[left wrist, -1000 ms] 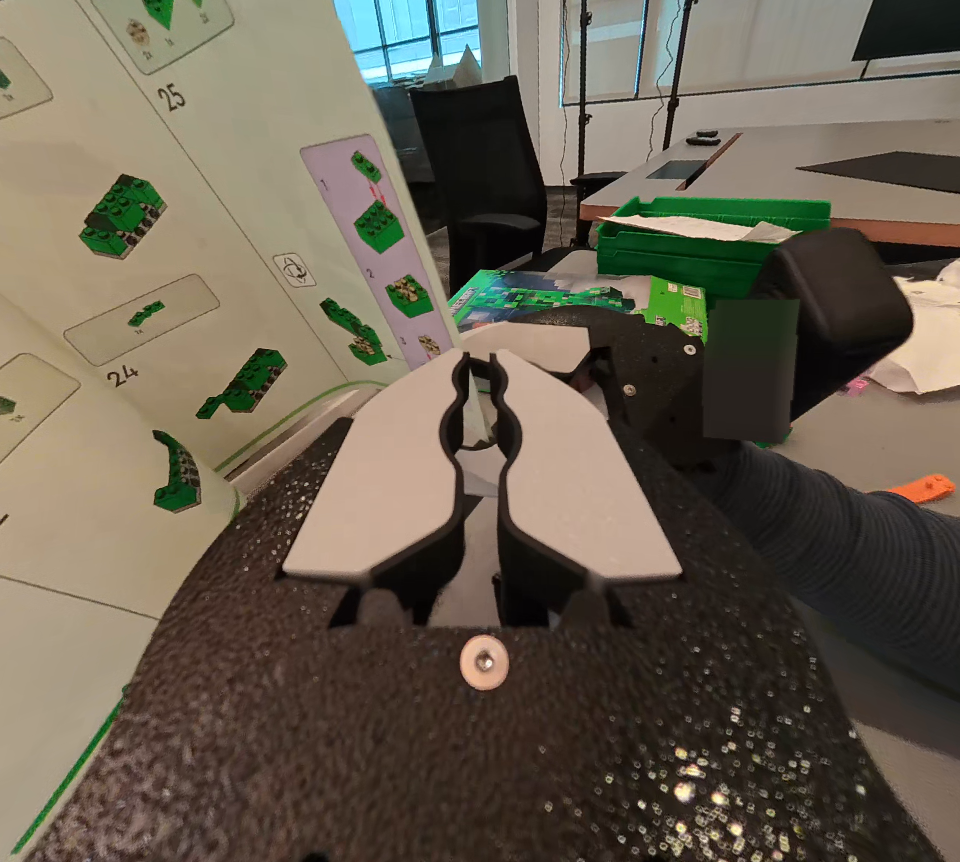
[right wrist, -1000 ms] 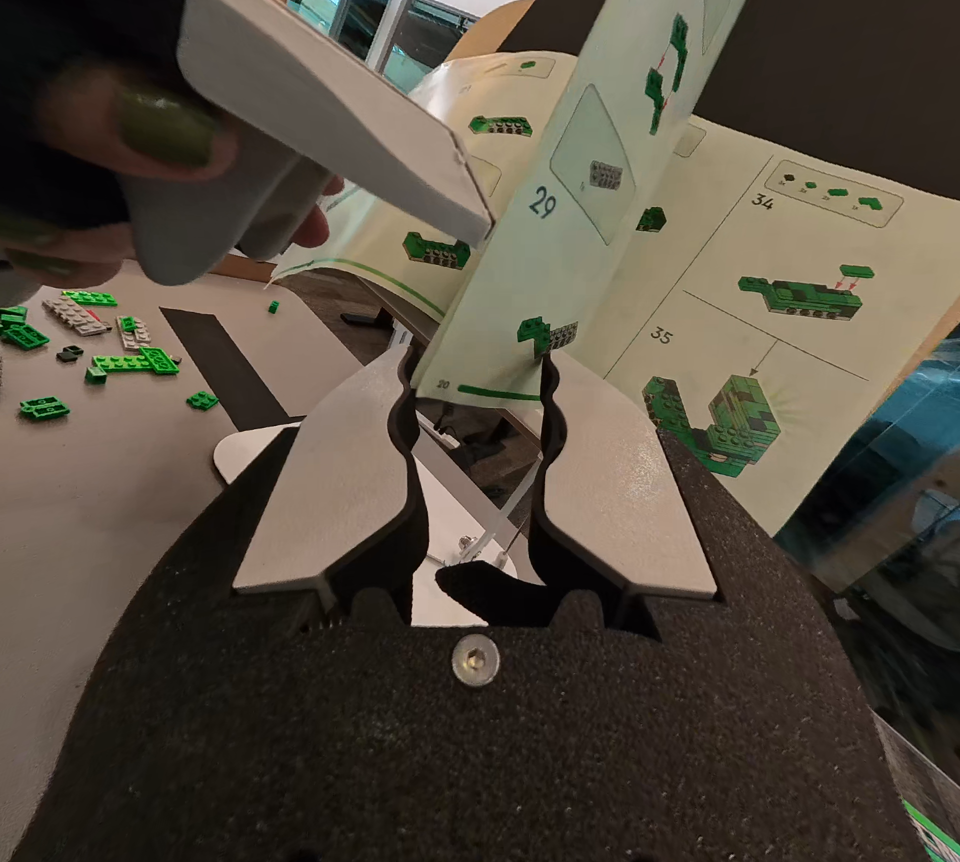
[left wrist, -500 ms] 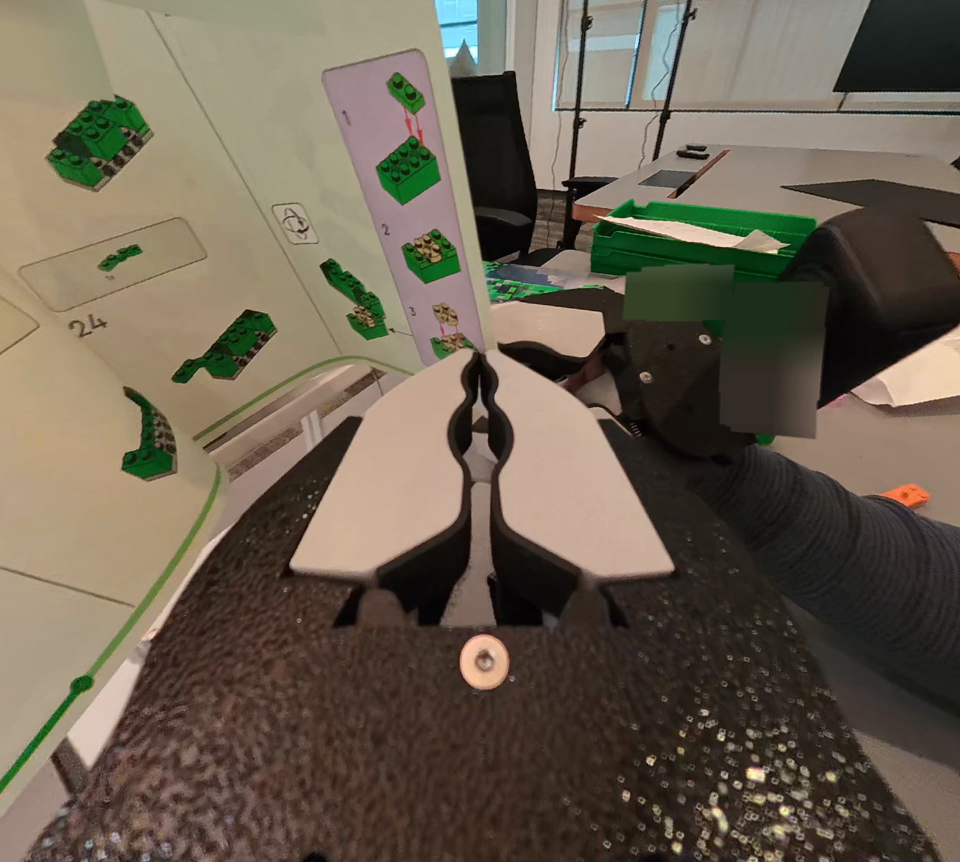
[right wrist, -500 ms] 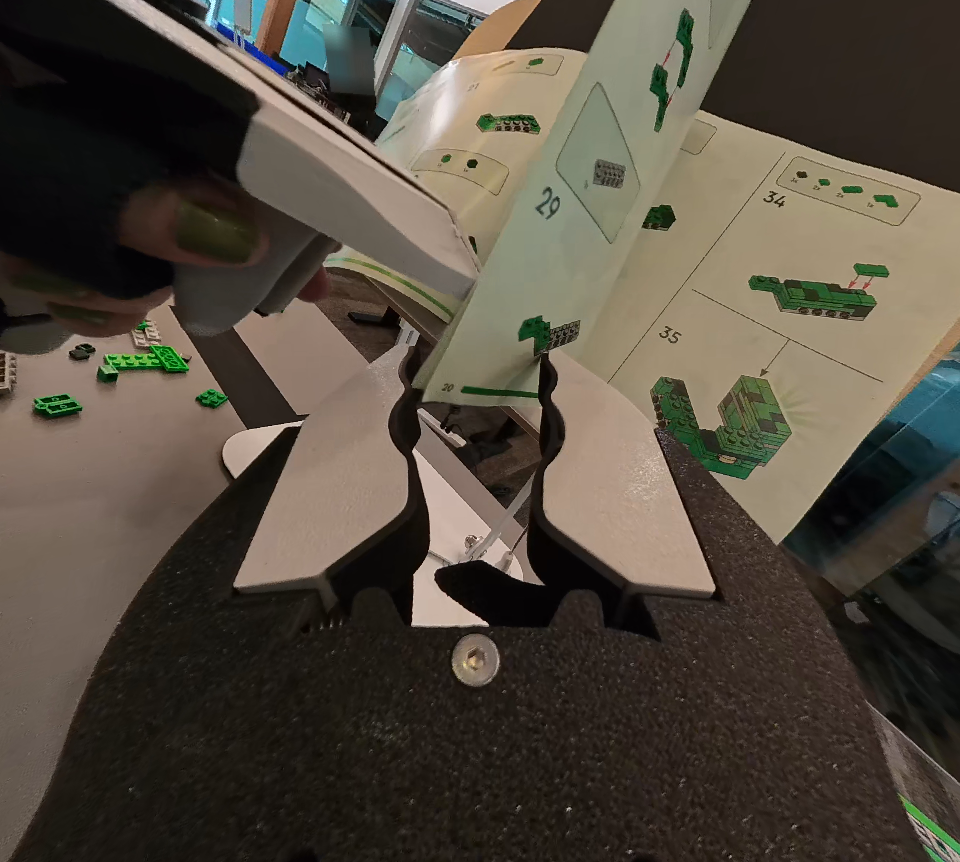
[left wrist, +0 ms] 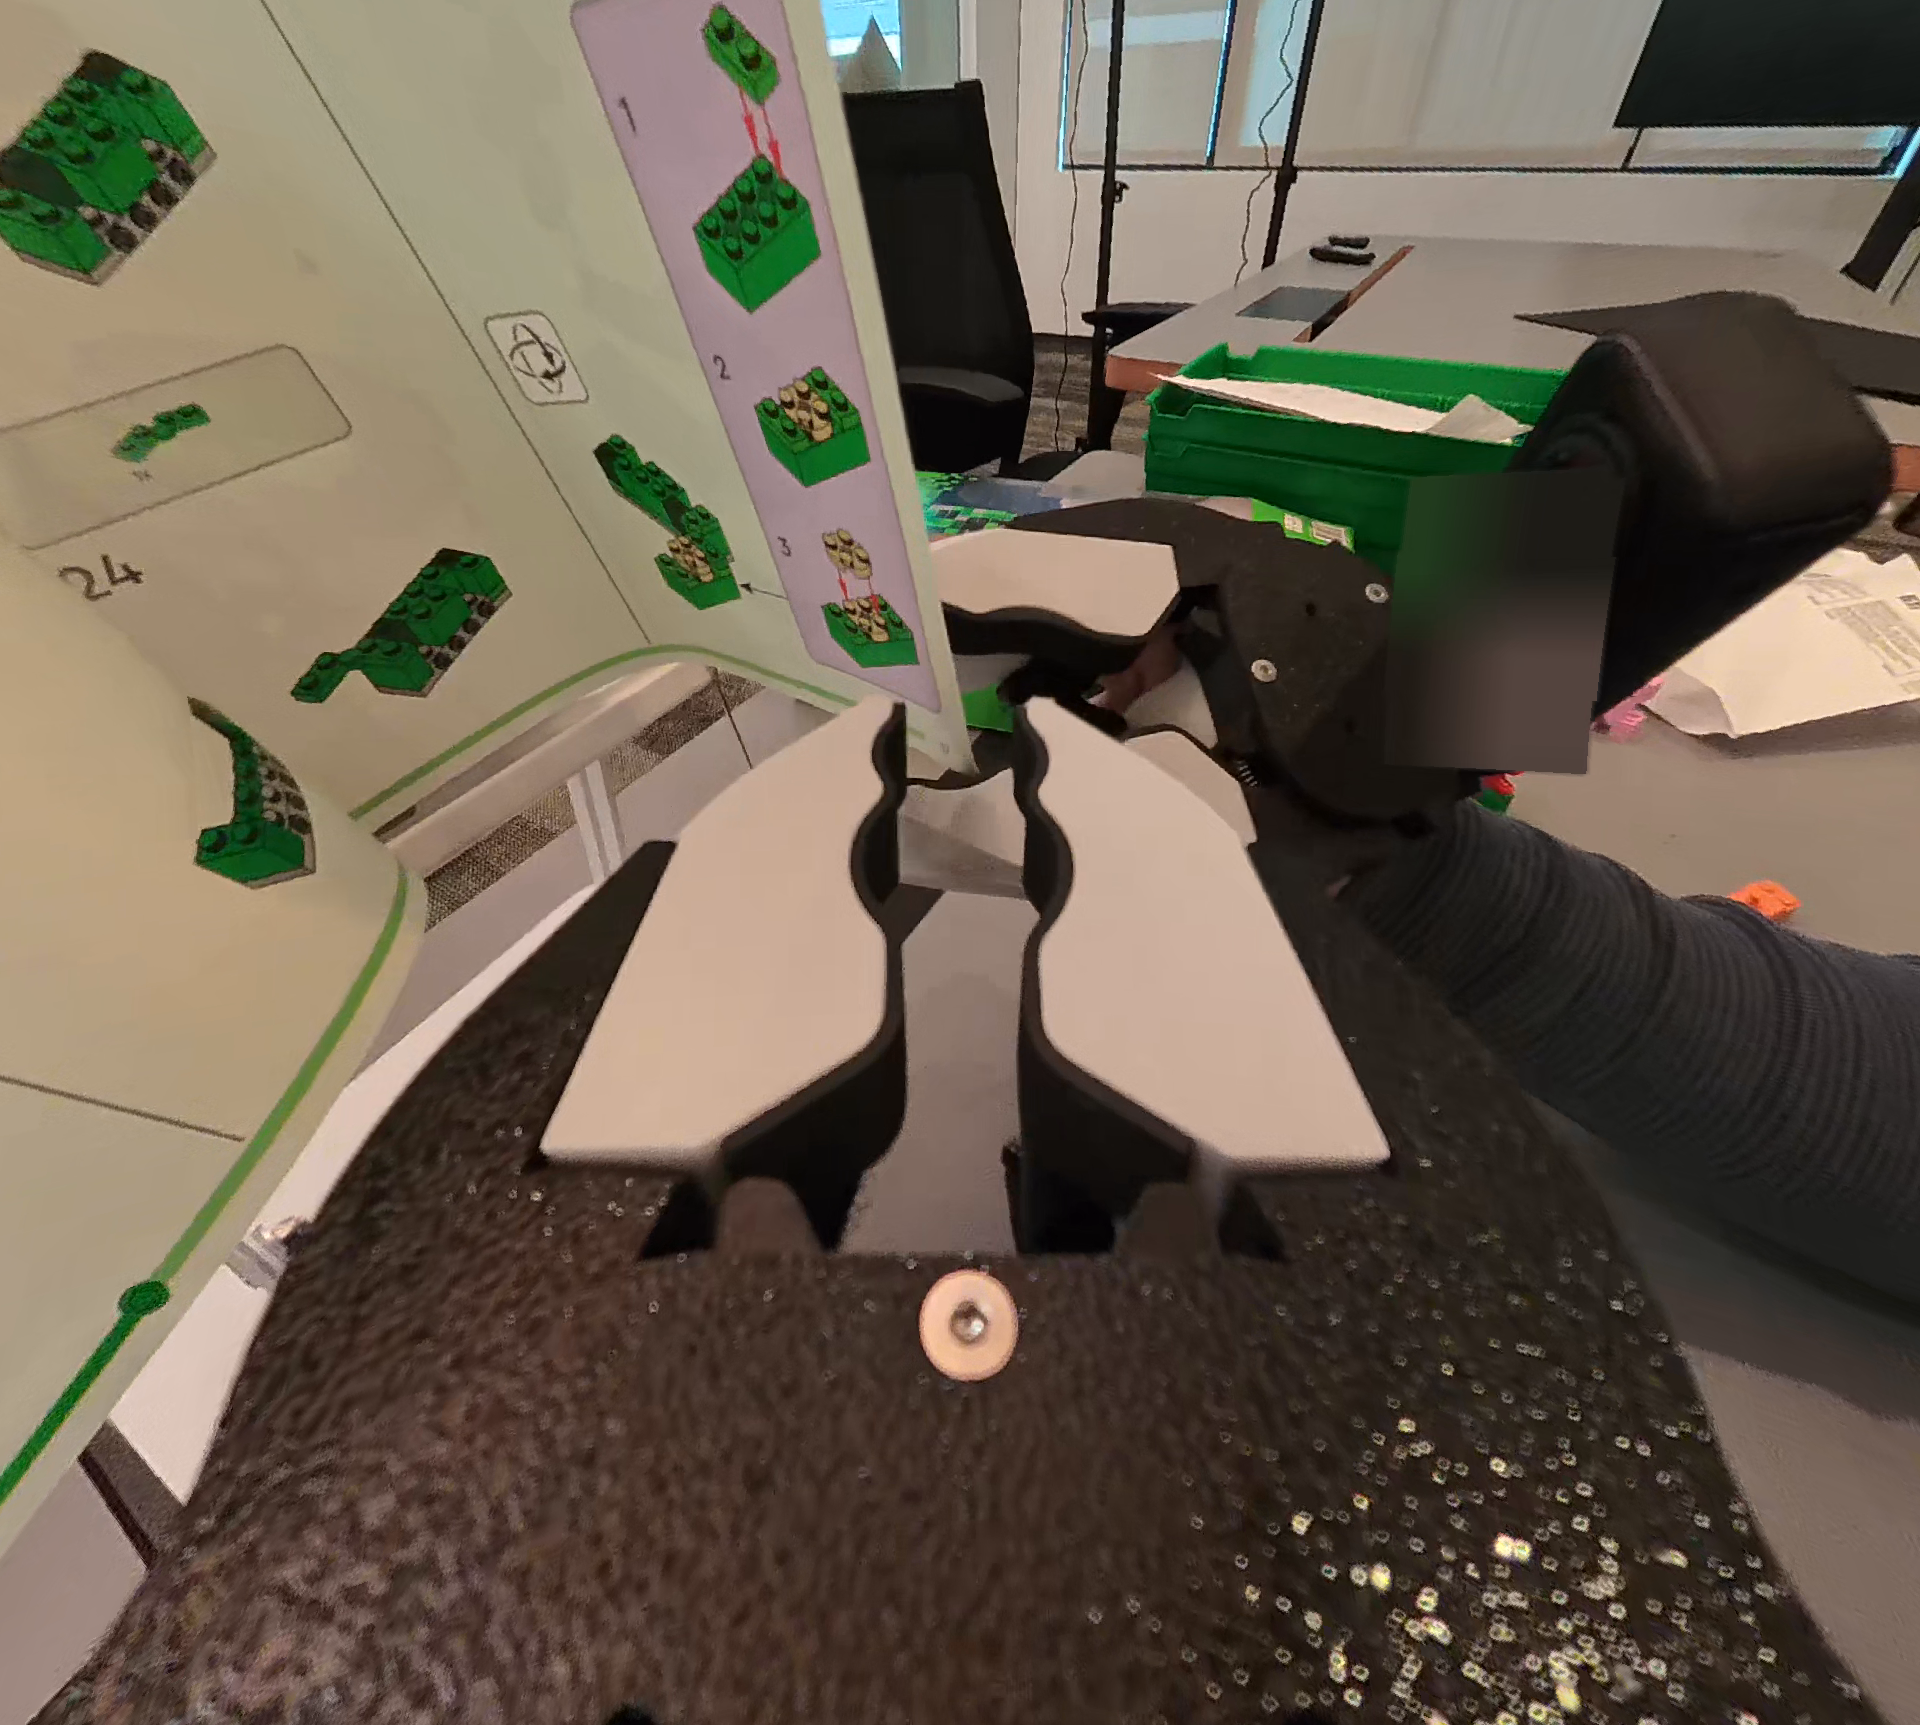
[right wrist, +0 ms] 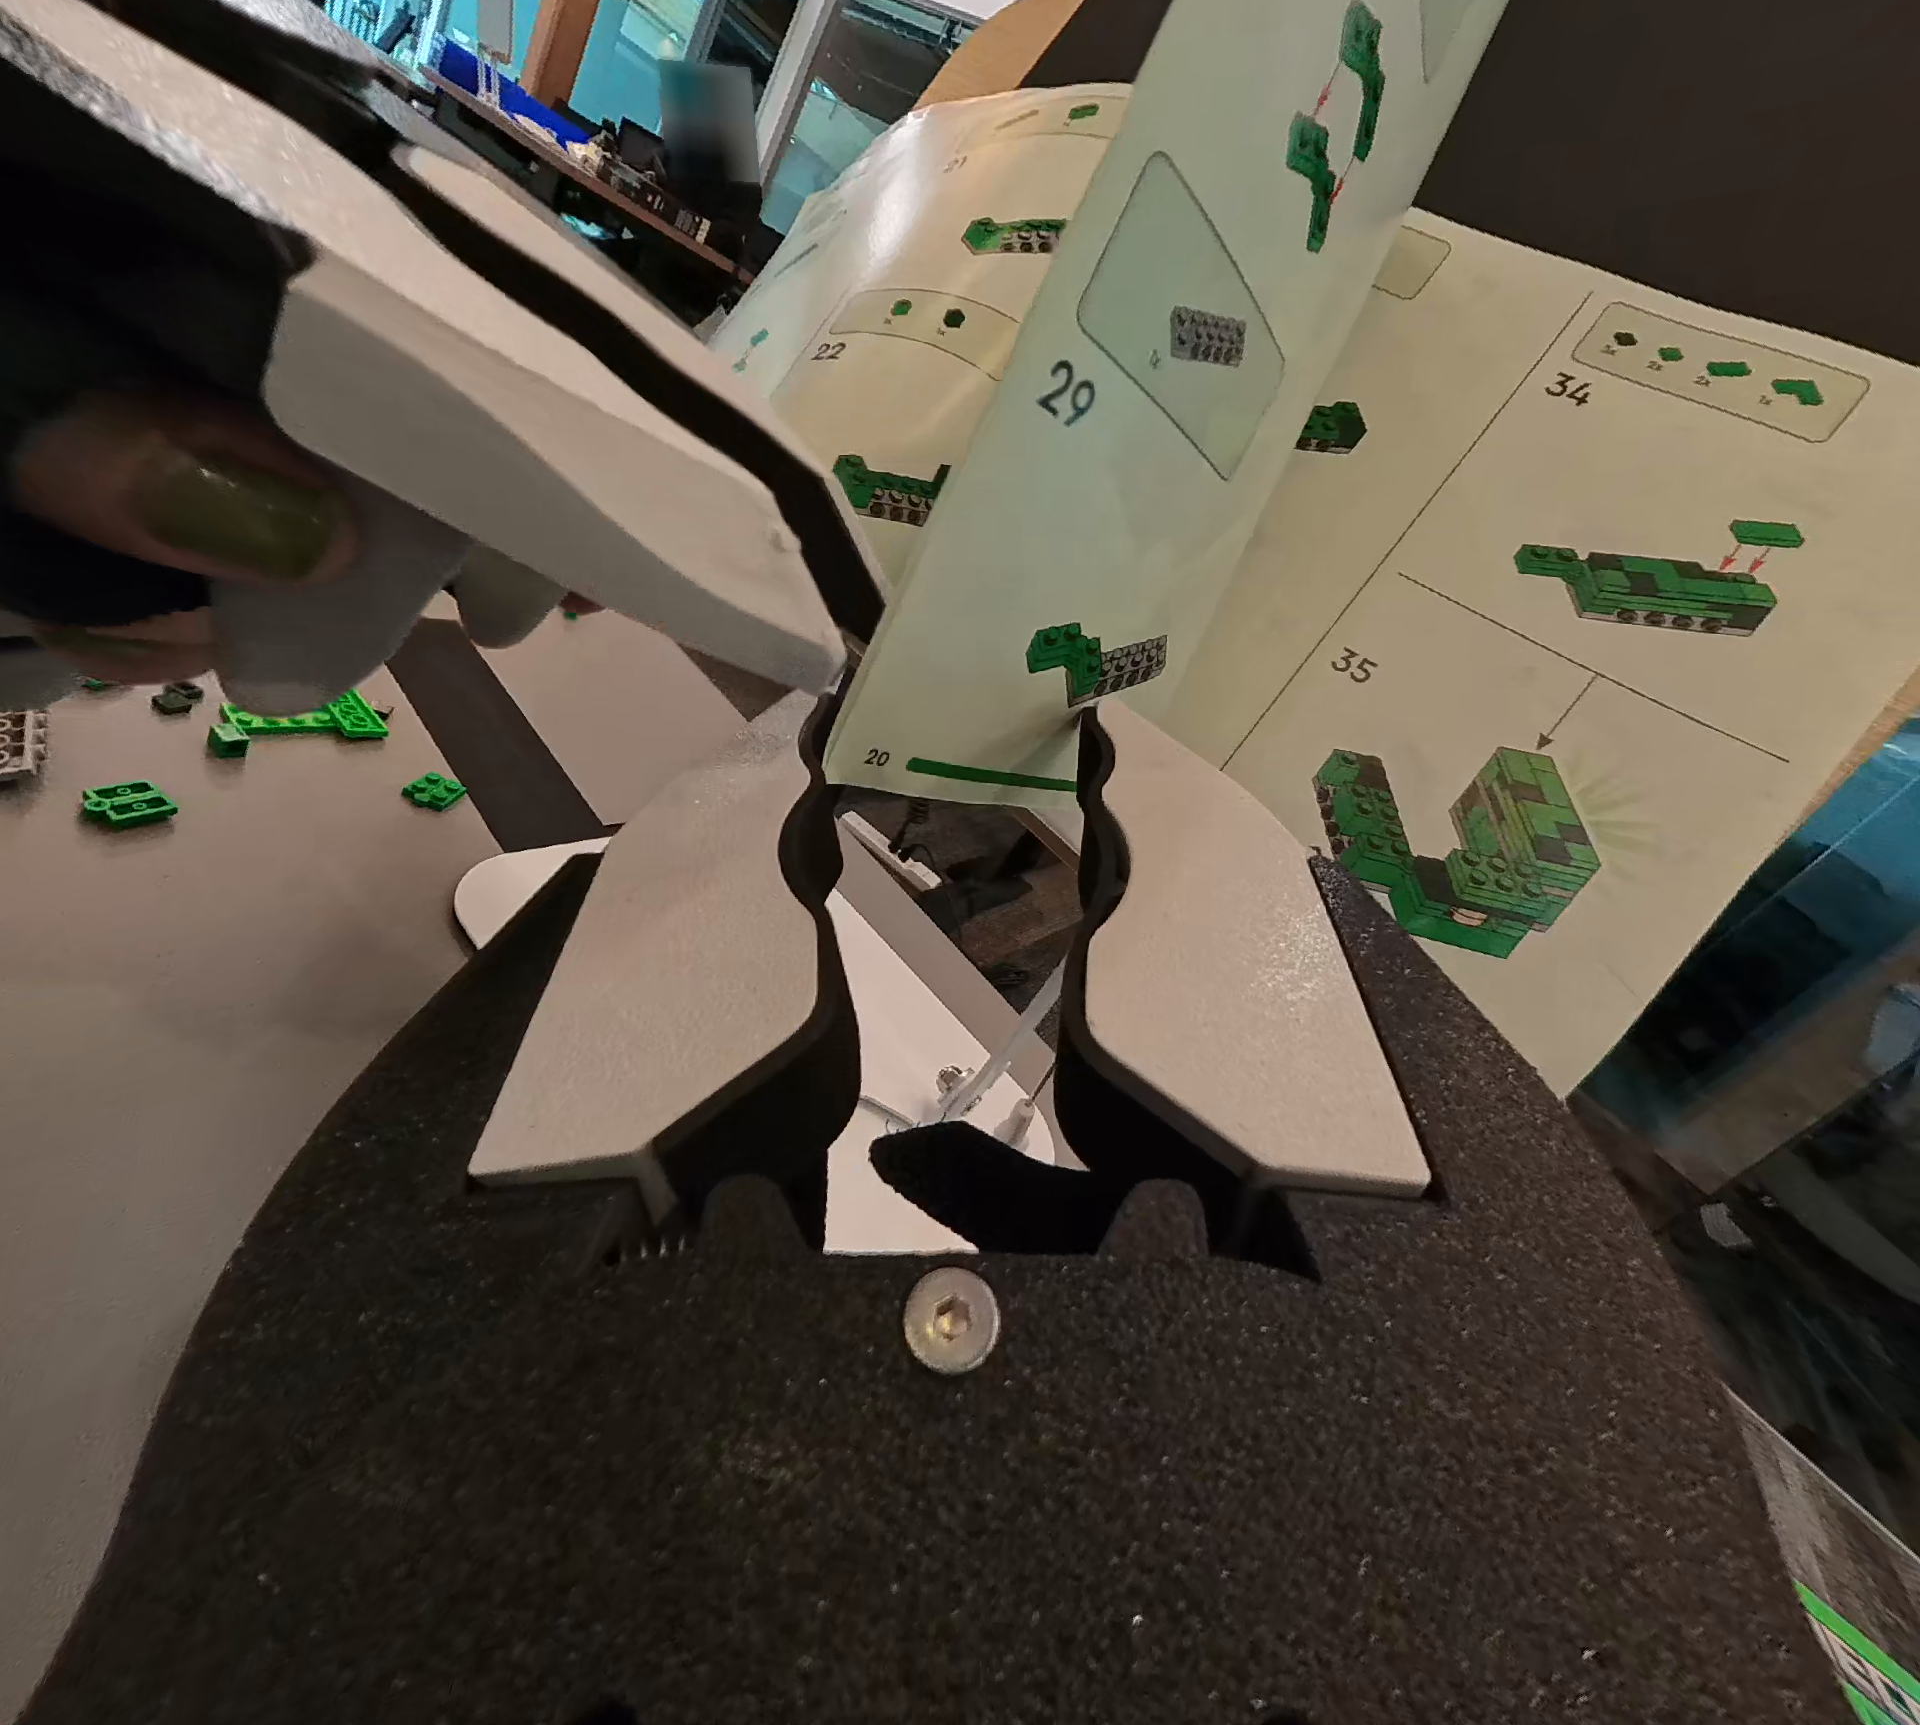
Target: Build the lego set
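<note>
Lego build paused midway: instruction booklet (right wrist: 1153,470) pages are being turned, loose bricks (right wrist: 301,721) left unassembled.
Left gripper (left wrist: 961,719) is narrowly parted around a page corner; right gripper (right wrist: 951,735) is parted wider, page edge between.

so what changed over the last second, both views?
The left gripper opened: its jaws were shut on the lower corner of the instruction booklet page and now stand apart around it. The page reads closer and higher in the left view. The right gripper stayed open at the same page's bottom edge.
</note>
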Tool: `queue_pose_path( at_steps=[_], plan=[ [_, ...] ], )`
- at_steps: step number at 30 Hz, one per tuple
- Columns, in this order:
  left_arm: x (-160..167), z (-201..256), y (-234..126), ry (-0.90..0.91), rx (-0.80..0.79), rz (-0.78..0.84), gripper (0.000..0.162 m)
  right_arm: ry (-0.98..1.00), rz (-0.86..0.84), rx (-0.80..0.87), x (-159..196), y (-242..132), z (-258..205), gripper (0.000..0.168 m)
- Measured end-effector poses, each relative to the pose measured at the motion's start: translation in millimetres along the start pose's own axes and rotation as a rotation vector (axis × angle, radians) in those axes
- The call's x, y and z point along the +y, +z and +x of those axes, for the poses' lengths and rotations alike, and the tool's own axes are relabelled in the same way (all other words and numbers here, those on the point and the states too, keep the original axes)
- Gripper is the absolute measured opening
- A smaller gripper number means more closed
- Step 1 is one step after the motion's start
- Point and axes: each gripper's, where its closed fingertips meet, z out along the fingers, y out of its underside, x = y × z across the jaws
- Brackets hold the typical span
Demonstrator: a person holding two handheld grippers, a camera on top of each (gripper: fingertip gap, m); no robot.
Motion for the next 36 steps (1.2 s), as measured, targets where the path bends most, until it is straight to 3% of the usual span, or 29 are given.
queue_pose_path(
  at_steps=[14, 24, 28, 32, 34, 36],
  plan=[
    [2, -1, 7, -0.015, 0.019, 0.009, 0.000, 0.009, -0.005, -0.001, 2, -1, 2, 0.042],
    [0, -1, 13, -0.004, 0.007, 0.001, 0.000, 0.020, -0.002, -0.005, 3, -4, 5, 0.048],
    [-2, -7, 20, 0.016, -0.028, -0.025, 0.000, 0.113, 0.021, -0.016, 5, -14, 18, 0.052],
    [-6, -9, 31, 0.034, -0.039, -0.055, 0.000, 0.226, 0.052, 0.050, 4, -24, 42, 0.054],
    [-5, -15, 33, 0.041, -0.081, -0.090, 0.000, 0.221, 0.006, 0.105, 8, -23, 48, 0.060],
    [-3, -22, 28, 0.061, -0.139, -0.116, 0.000, 0.175, -0.034, 0.170, 9, -21, 52, 0.055]
  ],
)
